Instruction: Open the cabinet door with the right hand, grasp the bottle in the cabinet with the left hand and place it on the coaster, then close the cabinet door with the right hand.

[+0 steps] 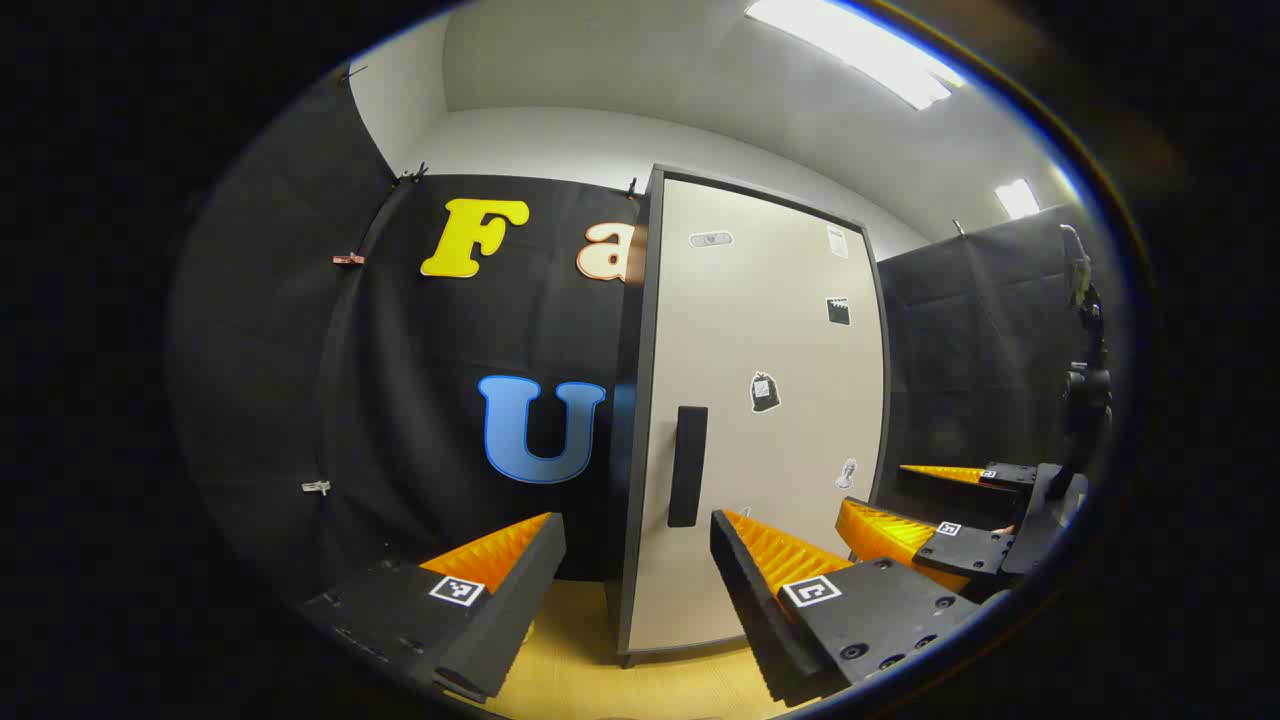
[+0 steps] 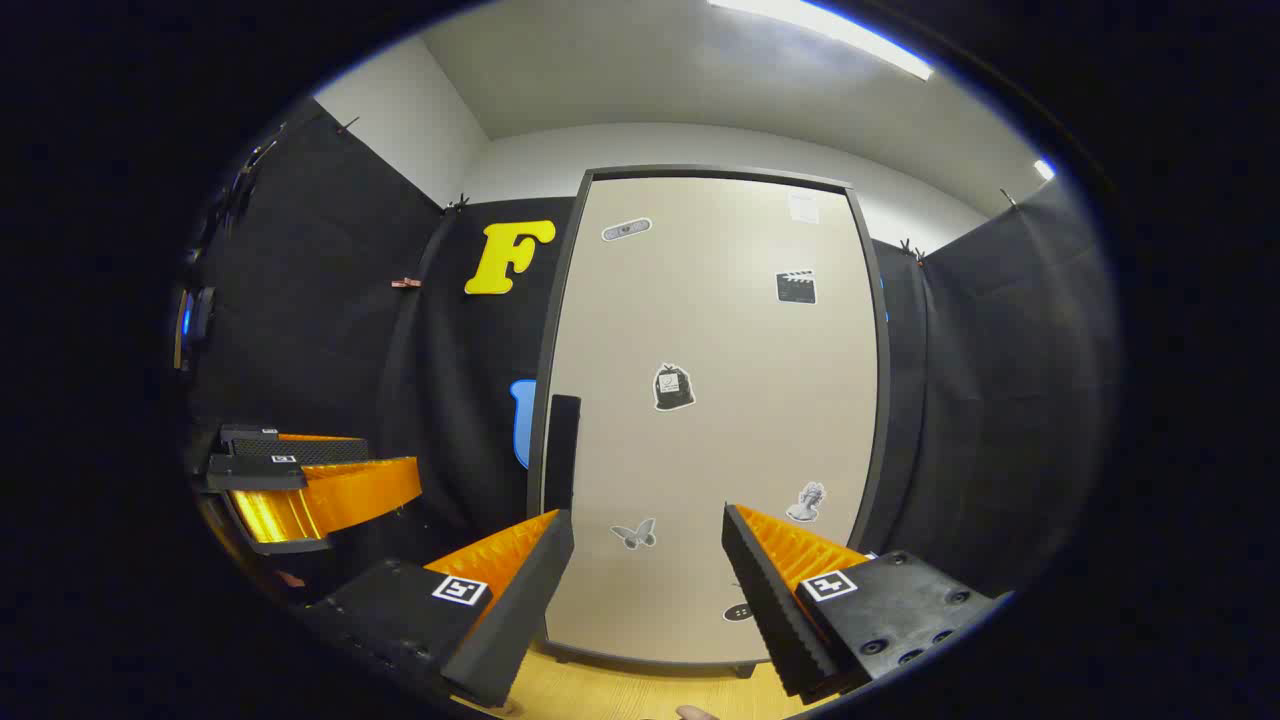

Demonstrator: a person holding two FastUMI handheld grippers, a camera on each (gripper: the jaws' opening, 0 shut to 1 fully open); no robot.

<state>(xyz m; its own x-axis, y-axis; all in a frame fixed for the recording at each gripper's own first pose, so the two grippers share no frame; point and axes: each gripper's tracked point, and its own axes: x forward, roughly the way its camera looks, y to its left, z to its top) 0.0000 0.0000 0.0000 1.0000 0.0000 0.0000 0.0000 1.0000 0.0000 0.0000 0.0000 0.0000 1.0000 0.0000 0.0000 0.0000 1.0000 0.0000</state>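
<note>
Black cloth walls surround the closed cabinet door [image 2: 715, 420], the bottle presumably hidden behind it. Right claw [image 2: 645, 580] gapes, left claw [image 1: 635, 585] released too; hook that dark handle [image 2: 562, 452] squarely.

Bright, even light from above.
Your ceiling light panels [image 1: 850, 45] glare white; straight edges bow toward the rims, and everything stays sharp.
</note>
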